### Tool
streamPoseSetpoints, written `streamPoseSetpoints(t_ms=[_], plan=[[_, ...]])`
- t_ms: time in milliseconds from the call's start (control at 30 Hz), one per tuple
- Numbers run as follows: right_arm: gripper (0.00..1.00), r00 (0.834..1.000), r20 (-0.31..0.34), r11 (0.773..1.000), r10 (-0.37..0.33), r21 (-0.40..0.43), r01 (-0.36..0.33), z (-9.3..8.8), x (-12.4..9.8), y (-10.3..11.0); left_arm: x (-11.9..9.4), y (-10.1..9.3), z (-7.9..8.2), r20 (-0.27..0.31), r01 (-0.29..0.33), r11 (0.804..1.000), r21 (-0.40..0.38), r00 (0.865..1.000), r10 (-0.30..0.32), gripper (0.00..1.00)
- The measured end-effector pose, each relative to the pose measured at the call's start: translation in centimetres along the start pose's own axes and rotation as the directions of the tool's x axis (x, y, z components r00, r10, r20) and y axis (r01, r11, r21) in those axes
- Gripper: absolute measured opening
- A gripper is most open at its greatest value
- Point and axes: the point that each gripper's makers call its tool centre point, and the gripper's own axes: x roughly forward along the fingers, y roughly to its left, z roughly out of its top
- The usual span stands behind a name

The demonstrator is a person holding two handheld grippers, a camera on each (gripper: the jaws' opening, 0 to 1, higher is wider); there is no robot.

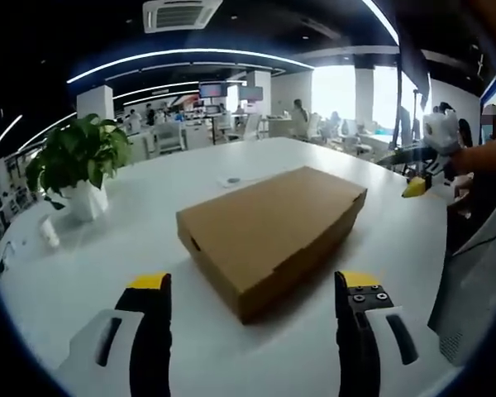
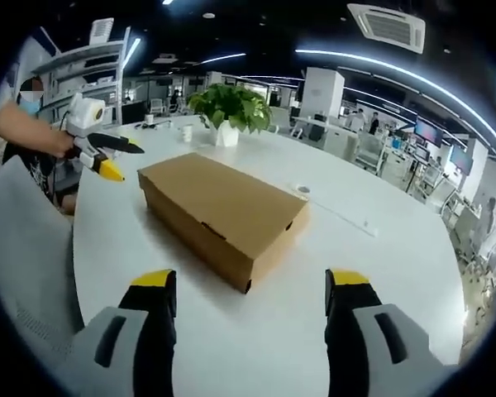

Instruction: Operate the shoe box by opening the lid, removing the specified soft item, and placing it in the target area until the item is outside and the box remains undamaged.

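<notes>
Left gripper view first: the left gripper has its jaws spread wide with nothing between them, black fingers capped in yellow. Off beyond the left jaw, a leafy green plant sits in a white pot, with a small white cup just near it. Dead ahead of the jaws, and slightly angled across them, lies the shoe box, plain brown cardboard, long and flat, lid shut, its near corner poking toward the gap between the jaws but clear of both. It rests on a smooth white table. Just past the box's far side, a small round disc lies on the table. Out beyond the right jaw, the other gripper shows, yellow-tipped, in a person's hand.

Over to the right gripper view: far beyond the left jaw, the left gripper is held above the table edge. The right gripper is likewise wide open and empty. The shoe box sits ahead between the jaws, closed, contents hidden. The plant stands beyond it.
</notes>
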Motion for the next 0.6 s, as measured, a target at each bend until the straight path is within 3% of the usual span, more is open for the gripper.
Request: streamPoseSetpoints(t_ms=[367,600], plan=[[0.58,0.998,-0.006,0.997,0.062,-0.034,-0.062,0.7,3.0,-0.1,1.5,0.3,-0.1,-0.023,0.003,1.000,-0.008,1.000,-0.003,0.77],[0.55,0.995,-0.043,0.996,0.087,-0.006,-0.087,-0.3,4.9,0.0,2.2,0.3,0.5,-0.020,-0.003,1.000,0.004,1.000,0.003,0.77]])
